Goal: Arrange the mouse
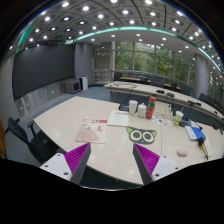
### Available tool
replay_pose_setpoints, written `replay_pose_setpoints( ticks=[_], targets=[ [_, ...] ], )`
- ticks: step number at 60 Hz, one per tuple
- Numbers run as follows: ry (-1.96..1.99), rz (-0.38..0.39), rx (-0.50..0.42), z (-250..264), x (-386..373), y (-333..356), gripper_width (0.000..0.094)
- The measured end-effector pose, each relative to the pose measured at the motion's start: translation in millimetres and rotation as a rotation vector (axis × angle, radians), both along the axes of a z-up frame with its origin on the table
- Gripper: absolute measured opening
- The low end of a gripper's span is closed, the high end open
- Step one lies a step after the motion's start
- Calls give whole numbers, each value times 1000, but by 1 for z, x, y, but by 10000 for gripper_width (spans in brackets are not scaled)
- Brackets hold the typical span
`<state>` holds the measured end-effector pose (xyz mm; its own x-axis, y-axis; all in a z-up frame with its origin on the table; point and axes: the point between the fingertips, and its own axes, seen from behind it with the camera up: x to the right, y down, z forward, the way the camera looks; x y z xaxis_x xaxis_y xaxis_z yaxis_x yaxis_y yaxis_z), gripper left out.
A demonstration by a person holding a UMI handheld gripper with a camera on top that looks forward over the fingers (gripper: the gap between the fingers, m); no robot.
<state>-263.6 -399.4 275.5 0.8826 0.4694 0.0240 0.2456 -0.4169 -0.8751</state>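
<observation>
Gripper view, the only one. Gripper (110, 160) held high above a long pale table (60, 125) in an office room, tilted. Both purple pads (77, 155) show with a wide gap between them; jaws stand well open and hold nothing.

Landmark: a small black mat with green rings (142, 135), lying on the table just beyond the fingers. Left of the mat, a red-and-white printed sheet (92, 130). Right of and nearer than the mat, a small rounded white object (183, 153), probably the mouse, though too small to be sure. Beyond the mat, cups and bottles (152, 111) cluster together.

Risks, as judged: the mouse sits off to the side of the fingers, not ahead, so a straight descent would miss it or clip the mat. The smooth curved shell may squirt out if gripped off-centre. The nearby clutter invites a knock on the swing across.
</observation>
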Motion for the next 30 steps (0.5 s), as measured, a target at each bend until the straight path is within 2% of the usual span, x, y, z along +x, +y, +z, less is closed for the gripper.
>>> replay_pose_setpoints(
  ticks=[5, 14, 30],
  targets=[
    [-16, -31, -17, -16, 21, 2, 859],
    [-47, -110, -66, -79, 98, 31, 857],
    [-111, -367, -137, -182, 273, 95, 857]
  ],
)
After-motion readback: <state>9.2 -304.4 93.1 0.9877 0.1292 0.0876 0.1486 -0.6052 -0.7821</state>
